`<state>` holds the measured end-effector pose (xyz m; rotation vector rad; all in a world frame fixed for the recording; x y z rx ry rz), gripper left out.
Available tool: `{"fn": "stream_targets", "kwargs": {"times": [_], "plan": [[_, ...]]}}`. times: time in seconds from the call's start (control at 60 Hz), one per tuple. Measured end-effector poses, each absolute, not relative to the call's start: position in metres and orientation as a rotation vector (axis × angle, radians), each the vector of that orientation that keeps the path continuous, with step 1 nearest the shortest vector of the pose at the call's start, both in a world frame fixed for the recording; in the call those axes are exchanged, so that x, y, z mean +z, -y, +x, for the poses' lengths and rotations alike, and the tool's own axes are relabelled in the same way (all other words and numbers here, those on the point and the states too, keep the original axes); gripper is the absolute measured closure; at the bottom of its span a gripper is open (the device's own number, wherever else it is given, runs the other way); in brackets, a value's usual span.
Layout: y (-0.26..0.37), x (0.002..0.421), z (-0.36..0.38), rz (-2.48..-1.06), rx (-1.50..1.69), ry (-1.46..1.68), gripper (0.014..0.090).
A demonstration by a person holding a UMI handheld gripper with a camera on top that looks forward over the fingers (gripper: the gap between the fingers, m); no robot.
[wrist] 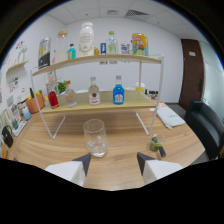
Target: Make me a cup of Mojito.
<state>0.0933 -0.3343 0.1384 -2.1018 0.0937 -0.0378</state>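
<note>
A clear drinking glass (95,138) with ice cubes in its bottom stands on the wooden table (55,145), just ahead of my fingers and slightly toward the left one. My gripper (114,160) is open, with nothing between the white fingers (70,170). A small glass holding green lime pieces (156,143) sits just beyond the right finger. On the lower shelf of the rack (105,106) stand a red-liquid bottle (52,99), a clear bottle with a red label (93,91) and a blue-liquid bottle (118,91).
The white wire rack's legs (153,117) stand on the table behind the glass. Its top shelf (97,59) carries several bottles and cans. An orange pot (33,103) sits at the left, papers (170,117) and a black chair (206,125) at the right.
</note>
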Motion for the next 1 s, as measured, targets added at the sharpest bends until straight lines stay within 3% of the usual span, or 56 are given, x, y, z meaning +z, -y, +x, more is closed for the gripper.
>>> {"fn": "stream_targets", "kwargs": {"times": [0.1,0.217,0.45,0.617,0.783,1.0], "plan": [[0.333,0.134,0.069,-2.115,-0.015,-0.084,0.0188],[0.312,0.156,0.05,-2.07,-0.002,-0.053,0.0188],[0.226,0.215,0.035,-1.96,0.03,0.004,0.0185],[0.167,0.222,0.039,-1.964,0.046,-0.011,0.0205],[0.131,0.202,0.038,-2.017,0.056,-0.009,0.0314],[0.108,0.177,0.036,-2.071,0.046,0.002,0.0601]]}}
